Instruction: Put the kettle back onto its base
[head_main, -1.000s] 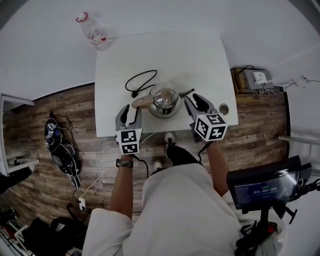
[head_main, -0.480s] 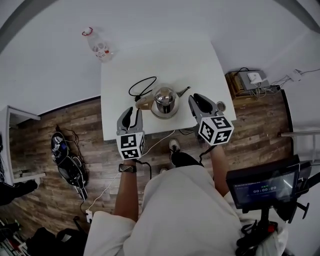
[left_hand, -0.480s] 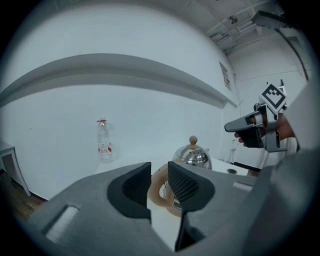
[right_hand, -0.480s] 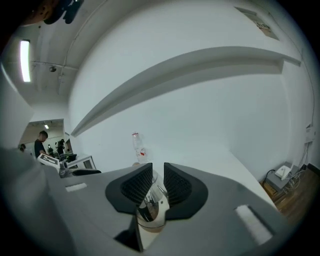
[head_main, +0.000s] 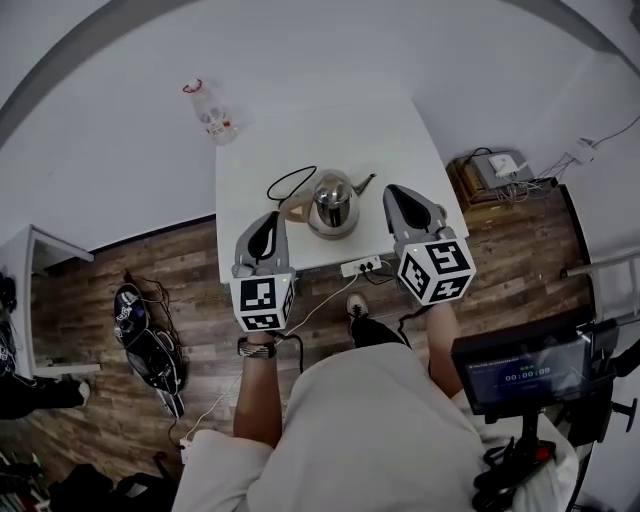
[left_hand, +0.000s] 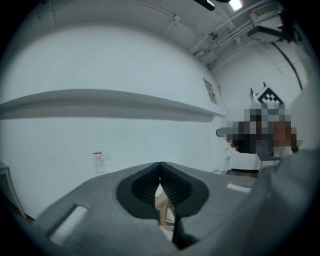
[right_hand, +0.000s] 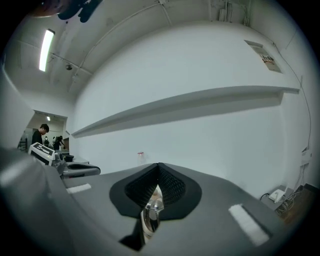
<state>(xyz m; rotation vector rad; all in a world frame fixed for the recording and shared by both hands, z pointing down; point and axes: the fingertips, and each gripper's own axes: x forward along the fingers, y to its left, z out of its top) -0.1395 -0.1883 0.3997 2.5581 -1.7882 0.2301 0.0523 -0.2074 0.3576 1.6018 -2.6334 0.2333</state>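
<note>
The shiny steel kettle (head_main: 333, 204) stands upright on the white table (head_main: 250, 170), wooden handle to the left, spout to the right. Whether a base lies under it I cannot tell. My left gripper (head_main: 270, 217) hangs high above the table's front edge, left of the kettle. My right gripper (head_main: 392, 193) hangs at the same height on the kettle's right. Both have just been closing with nothing between the jaws, and are now shut and empty. In the left gripper view the left gripper (left_hand: 160, 172) points at the wall. Below the right gripper (right_hand: 158, 172) a sliver of kettle (right_hand: 151, 209) shows.
A black cord (head_main: 288, 183) loops behind the kettle. A plastic bottle (head_main: 214, 113) stands at the far left corner. A power strip (head_main: 360, 266) hangs at the front edge. A screen on a stand (head_main: 520, 372) is at my right, bags (head_main: 150, 340) on the floor left.
Both grippers have risen from beside the kettle to well above the table. Their jaws went from wide open to shut, with nothing in them. The kettle stayed in place.
</note>
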